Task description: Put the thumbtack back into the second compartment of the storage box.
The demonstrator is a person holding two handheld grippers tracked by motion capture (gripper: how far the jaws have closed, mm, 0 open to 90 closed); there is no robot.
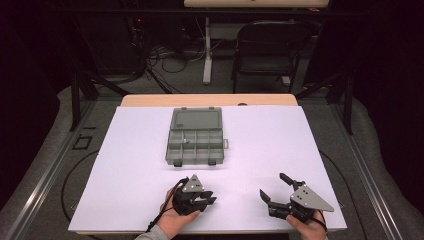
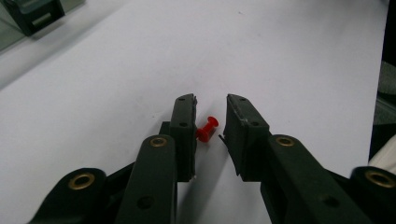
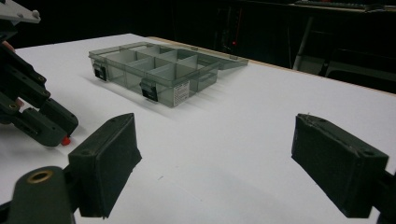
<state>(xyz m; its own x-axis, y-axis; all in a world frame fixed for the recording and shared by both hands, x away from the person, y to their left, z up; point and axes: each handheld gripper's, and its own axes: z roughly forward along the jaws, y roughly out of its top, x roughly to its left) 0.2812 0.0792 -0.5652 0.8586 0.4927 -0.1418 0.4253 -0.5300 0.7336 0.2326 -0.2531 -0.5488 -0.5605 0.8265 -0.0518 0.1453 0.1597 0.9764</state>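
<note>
red pushpin [image 2: 207, 129] lies between left gripper's [image 2: 210, 116] unclosed jaws; organizer box [image 1: 196, 136] well apart.

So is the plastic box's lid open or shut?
Open. The box has its lid folded back flat, and its compartments show from above.

Landmark: compartment box [image 1: 195, 136], lid open, on white board [image 1: 130, 165], near board's far middle. Lid lies flat behind box, toward table's far edge. Table [image 1: 150, 100] under board, showing behind box. Left gripper [image 1: 206, 201] before box, near board's front edge, just right of box's middle line. Pushpin [image 2: 207, 129] on board between left gripper's jaws, against one jaw. Right gripper [image 1: 272, 189] before box and well right of it, right of left gripper. Chair [image 1: 267, 50] on floor behind box, beyond table, to right.
</note>
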